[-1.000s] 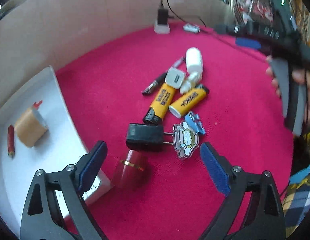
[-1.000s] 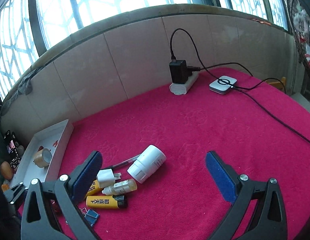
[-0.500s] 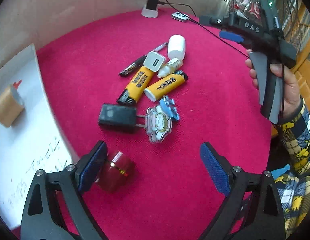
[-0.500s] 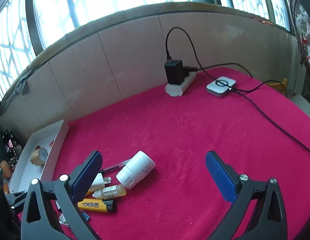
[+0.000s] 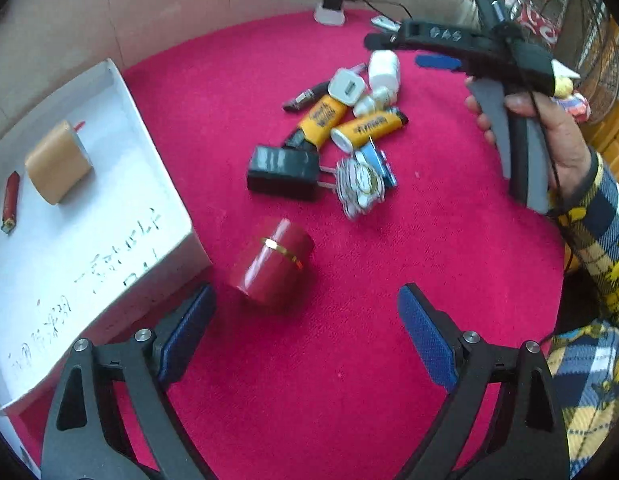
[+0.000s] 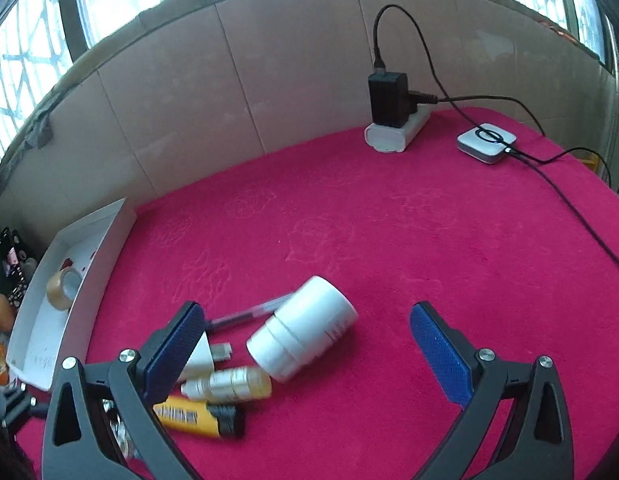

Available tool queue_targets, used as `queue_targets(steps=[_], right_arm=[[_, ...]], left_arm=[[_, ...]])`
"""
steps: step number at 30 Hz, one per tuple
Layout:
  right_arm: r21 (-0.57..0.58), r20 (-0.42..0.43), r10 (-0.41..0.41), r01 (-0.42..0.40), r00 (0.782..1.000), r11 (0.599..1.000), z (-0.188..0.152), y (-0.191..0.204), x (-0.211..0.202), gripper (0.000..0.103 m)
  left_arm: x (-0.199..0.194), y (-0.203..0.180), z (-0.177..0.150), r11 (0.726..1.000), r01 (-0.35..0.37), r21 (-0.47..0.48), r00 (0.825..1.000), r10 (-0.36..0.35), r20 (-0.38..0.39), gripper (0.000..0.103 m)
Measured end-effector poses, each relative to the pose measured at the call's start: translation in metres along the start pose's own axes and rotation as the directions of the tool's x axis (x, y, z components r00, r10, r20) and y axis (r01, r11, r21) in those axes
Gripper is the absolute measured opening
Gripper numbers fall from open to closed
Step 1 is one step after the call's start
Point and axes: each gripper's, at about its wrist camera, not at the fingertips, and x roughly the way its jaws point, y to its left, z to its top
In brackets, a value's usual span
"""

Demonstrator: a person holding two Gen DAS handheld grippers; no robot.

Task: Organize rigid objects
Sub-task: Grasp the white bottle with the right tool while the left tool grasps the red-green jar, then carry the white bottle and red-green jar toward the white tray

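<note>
Jaws of the left gripper (image 5: 305, 334) stand wide apart near a red jar (image 5: 272, 267); nothing is held. Right gripper (image 6: 305, 344) jaws gape over a white bottle (image 6: 303, 336), untouched.

a white power strip (image 6: 395, 136) with black adapter (image 6: 387, 98) stands by the wall, near a small white puck (image 6: 486, 142).

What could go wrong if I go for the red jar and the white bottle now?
The red jar lies on its side just ahead of the open left gripper, so a nudge may roll it toward the tray. The white bottle also lies on its side, touching the dropper bottle and pen; the open right gripper could knock those.
</note>
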Motion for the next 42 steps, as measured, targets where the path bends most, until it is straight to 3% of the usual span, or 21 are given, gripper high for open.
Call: queue_targets(steps=[2, 6, 7, 8, 12, 13, 18, 23, 27, 29, 36, 42], right_arm=[[0.014, -0.018, -0.016, 0.016, 1.0, 1.0, 0.0, 0.003, 0.006, 0.091], [0.036, -0.059, -0.018, 0.02, 0.998, 0.999, -0.005, 0.004, 0.017, 0.09], [0.036, -0.068, -0.016, 0.019, 0.998, 0.999, -0.007, 0.004, 0.019, 0.088], [0.035, -0.078, -0.014, 0.017, 0.997, 0.999, -0.009, 0.003, 0.021, 0.078], [0.039, -0.084, -0.003, 0.006, 0.996, 0.999, -0.016, -0.006, 0.015, 0.045], [0.047, -0.086, 0.004, 0.0, 0.996, 0.999, -0.017, -0.009, 0.014, 0.037], [0.074, -0.09, 0.02, -0.014, 0.996, 0.997, -0.017, -0.02, 0.012, 0.037], [0.023, -0.091, -0.023, 0.025, 0.996, 0.999, -0.014, -0.01, 0.02, 0.037], [0.038, -0.081, -0.016, 0.019, 0.997, 0.999, -0.018, -0.013, 0.015, 0.036], [0.059, -0.075, -0.005, 0.009, 0.997, 0.998, -0.02, -0.016, 0.009, 0.036], [0.086, 0.014, 0.034, -0.035, 0.999, 0.996, -0.015, -0.017, -0.028, 0.036], [-0.006, 0.126, 0.031, -0.03, 0.992, 1.0, -0.007, 0.011, -0.066, 0.036]], left_arm=[[-0.003, 0.003, 0.001, 1.0, 0.007, -0.017, 1.0, -0.007, 0.017, 0.093], [0.008, -0.003, 0.004, 1.0, -0.001, 0.005, 1.0, 0.001, -0.005, 0.092], [0.011, -0.006, 0.006, 1.0, 0.004, 0.013, 1.0, -0.004, -0.01, 0.086], [0.012, -0.01, 0.005, 1.0, -0.005, 0.025, 1.0, 0.005, -0.008, 0.086], [0.008, -0.017, 0.005, 0.999, 0.006, 0.054, 1.0, -0.006, -0.008, 0.063], [0.005, -0.015, 0.004, 0.999, 0.012, 0.048, 1.0, -0.012, -0.007, 0.063], [0.008, -0.009, 0.013, 0.999, 0.007, 0.034, 1.0, -0.007, -0.002, 0.063], [0.011, -0.02, 0.008, 0.997, -0.028, 0.068, 1.0, 0.028, -0.006, 0.062], [0.006, -0.02, 0.001, 0.996, -0.059, 0.064, 0.998, 0.059, 0.011, 0.029], [0.002, -0.014, -0.002, 0.999, -0.04, 0.019, 0.999, 0.04, 0.025, 0.029], [-0.012, -0.016, -0.009, 0.997, -0.073, -0.038, 0.994, 0.076, 0.085, 0.029], [-0.039, -0.015, -0.003, 0.982, -0.151, -0.114, 0.966, 0.171, 0.192, 0.029]])
